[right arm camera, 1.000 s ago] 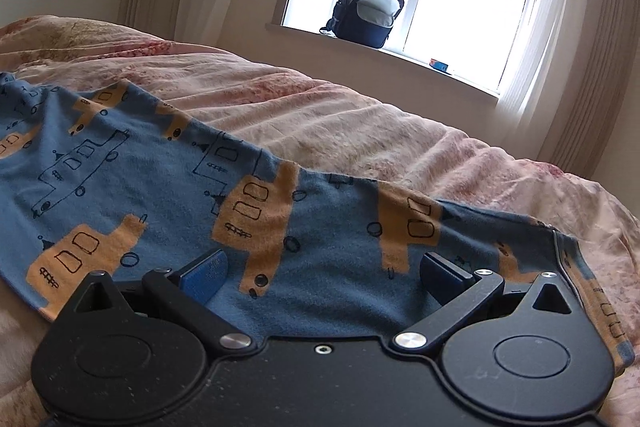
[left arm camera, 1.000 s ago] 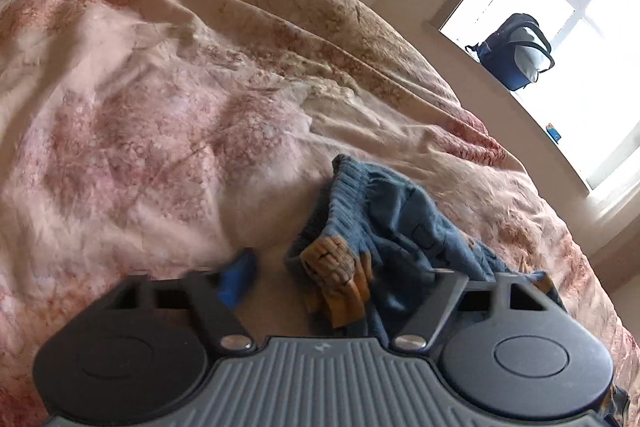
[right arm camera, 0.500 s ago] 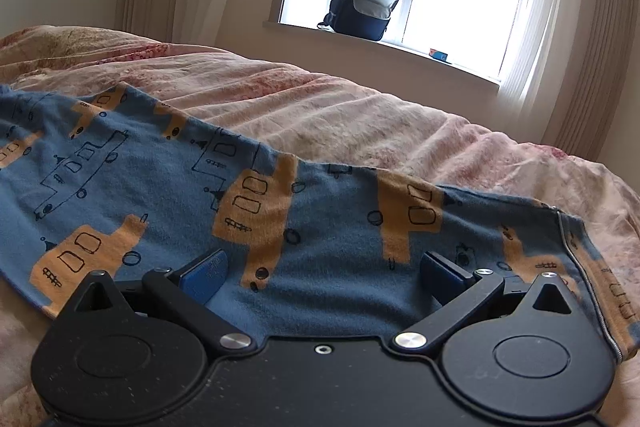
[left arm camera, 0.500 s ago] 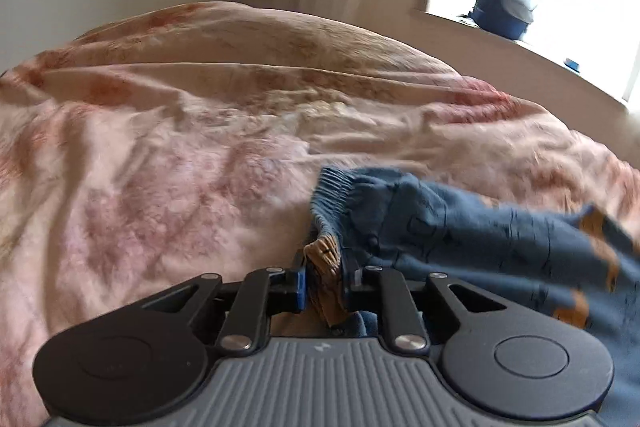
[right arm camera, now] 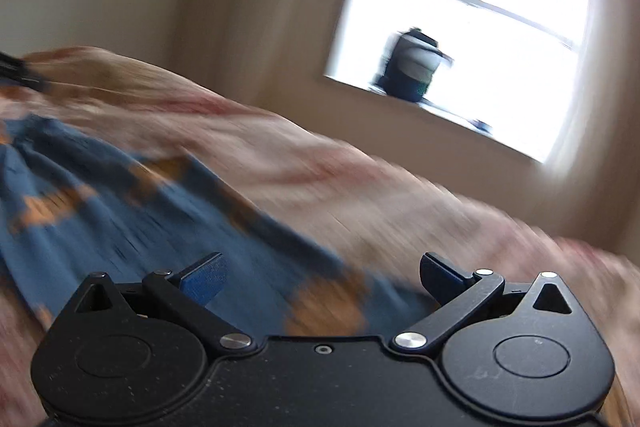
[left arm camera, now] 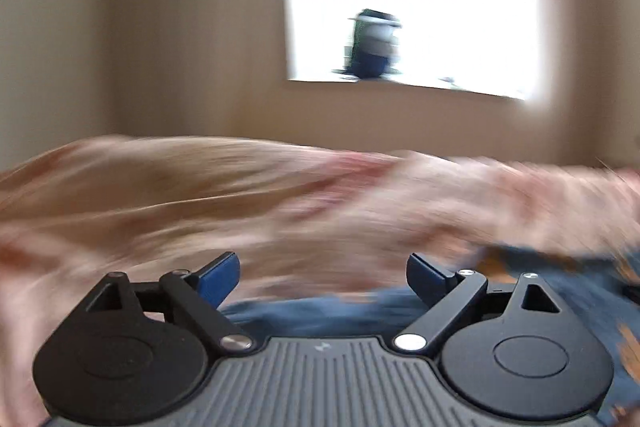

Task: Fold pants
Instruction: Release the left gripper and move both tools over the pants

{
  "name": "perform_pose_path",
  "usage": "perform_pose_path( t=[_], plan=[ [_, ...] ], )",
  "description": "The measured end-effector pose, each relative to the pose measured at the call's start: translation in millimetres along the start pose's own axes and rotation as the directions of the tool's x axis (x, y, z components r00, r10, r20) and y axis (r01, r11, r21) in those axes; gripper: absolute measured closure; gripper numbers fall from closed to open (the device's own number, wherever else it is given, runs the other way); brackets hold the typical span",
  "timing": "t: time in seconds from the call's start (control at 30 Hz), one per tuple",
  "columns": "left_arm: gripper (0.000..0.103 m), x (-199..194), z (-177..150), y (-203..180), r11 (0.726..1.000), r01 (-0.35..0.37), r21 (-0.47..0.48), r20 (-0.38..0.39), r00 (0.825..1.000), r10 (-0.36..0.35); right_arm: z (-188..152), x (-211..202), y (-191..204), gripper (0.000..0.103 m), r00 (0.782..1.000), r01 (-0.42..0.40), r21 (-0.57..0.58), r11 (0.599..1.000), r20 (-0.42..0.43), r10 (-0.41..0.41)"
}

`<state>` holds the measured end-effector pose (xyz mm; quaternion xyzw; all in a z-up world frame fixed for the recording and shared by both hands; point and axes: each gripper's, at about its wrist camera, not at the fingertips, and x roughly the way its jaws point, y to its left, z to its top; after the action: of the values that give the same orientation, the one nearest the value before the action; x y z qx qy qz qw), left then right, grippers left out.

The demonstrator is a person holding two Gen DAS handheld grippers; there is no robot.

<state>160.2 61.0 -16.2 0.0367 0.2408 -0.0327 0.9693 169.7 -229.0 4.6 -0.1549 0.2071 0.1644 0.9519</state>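
The blue pants with orange prints (right arm camera: 120,211) lie spread on the bed, blurred by motion. In the left wrist view the pants (left arm camera: 568,291) show low and to the right, partly under the gripper body. My left gripper (left arm camera: 323,277) is open and empty above the near edge of the pants. My right gripper (right arm camera: 322,281) is open and empty, hovering over the pants' near right part. Both views are smeared, so fabric detail is unclear.
The pink floral duvet (left arm camera: 280,195) covers the bed (right arm camera: 380,195). A dark backpack (left arm camera: 374,45) stands on the window sill behind the bed, also seen in the right wrist view (right arm camera: 412,67). Curtains and a beige wall lie beyond.
My left gripper was shut on the waistband half a second ago and has let go and opened. Both grippers have swung quickly, tilting up toward the window; the right stayed open.
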Motion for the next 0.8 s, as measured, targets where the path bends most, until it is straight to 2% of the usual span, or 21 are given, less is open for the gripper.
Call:
perform_pose_path(
  t=[0.07,0.13,0.17,0.23,0.33,0.4,0.43,0.47,0.5,0.53,0.57,0.63,0.7,0.73,0.8],
  plan=[
    [0.009,22,-2,-26,0.994,0.058,0.093,-0.033,0.998,-0.055,15,22,16,0.001,0.997,-0.070,-0.036,0.997,0.018,0.071],
    [0.009,46,-5,-39,0.991,0.037,0.128,-0.061,0.998,-0.029,18,42,27,0.001,0.995,-0.098,-0.070,0.993,0.000,0.098],
    [0.009,59,-7,-40,0.991,0.004,0.137,-0.080,0.997,0.007,16,53,29,0.001,0.996,-0.086,-0.091,0.992,-0.026,0.084],
    [0.008,79,-11,-35,0.984,-0.073,0.162,-0.117,0.989,0.093,4,70,25,0.001,0.996,-0.042,-0.136,0.990,-0.081,0.031],
    [0.006,89,-13,-13,0.981,-0.129,0.146,-0.125,0.981,0.148,-4,83,-10,0.001,0.994,0.050,-0.119,0.992,-0.086,-0.061],
    [0.007,86,-6,-3,0.978,-0.170,0.121,-0.125,0.975,0.185,-4,85,-41,0.001,0.985,0.128,-0.055,0.990,-0.110,-0.134],
    [0.007,81,0,-1,0.978,-0.181,0.102,-0.103,0.976,0.191,-4,84,-51,0.001,0.967,0.217,-0.045,0.975,-0.125,-0.221],
    [0.004,74,4,-1,0.986,-0.148,0.080,-0.073,0.985,0.154,-3,80,-59,0.001,0.949,0.286,-0.043,0.957,-0.121,-0.289],
    [0.002,70,11,-2,0.996,-0.073,0.059,-0.042,0.996,0.075,-1,71,-65,0.001,0.950,0.297,-0.017,0.955,-0.100,-0.297],
    [0.000,67,16,-7,0.999,0.017,0.051,-0.015,1.000,-0.016,1,59,-68,0.001,0.961,0.271,0.032,0.962,-0.074,-0.268],
    [0.000,66,20,-14,0.996,0.074,0.058,-0.006,0.997,-0.074,2,47,-67,0.001,0.974,0.224,0.093,0.970,-0.048,-0.220],
    [0.000,75,23,-38,0.979,0.167,0.115,-0.034,0.986,-0.164,2,34,-52,0.001,0.991,0.132,0.127,0.983,-0.045,-0.128],
    [0.000,92,19,-65,0.956,0.213,0.201,-0.104,0.975,-0.196,-3,34,-28,0.001,0.995,0.055,0.098,0.994,-0.092,-0.046],
    [0.000,100,14,-79,0.941,0.219,0.260,-0.139,0.972,-0.188,-9,34,-20,0.001,0.993,0.033,0.085,0.996,-0.118,-0.023],
    [0.000,116,5,-99,0.907,0.160,0.391,-0.142,0.984,-0.112,-21,35,-12,0.001,0.986,0.064,0.048,0.997,-0.156,-0.056]
  ],
)
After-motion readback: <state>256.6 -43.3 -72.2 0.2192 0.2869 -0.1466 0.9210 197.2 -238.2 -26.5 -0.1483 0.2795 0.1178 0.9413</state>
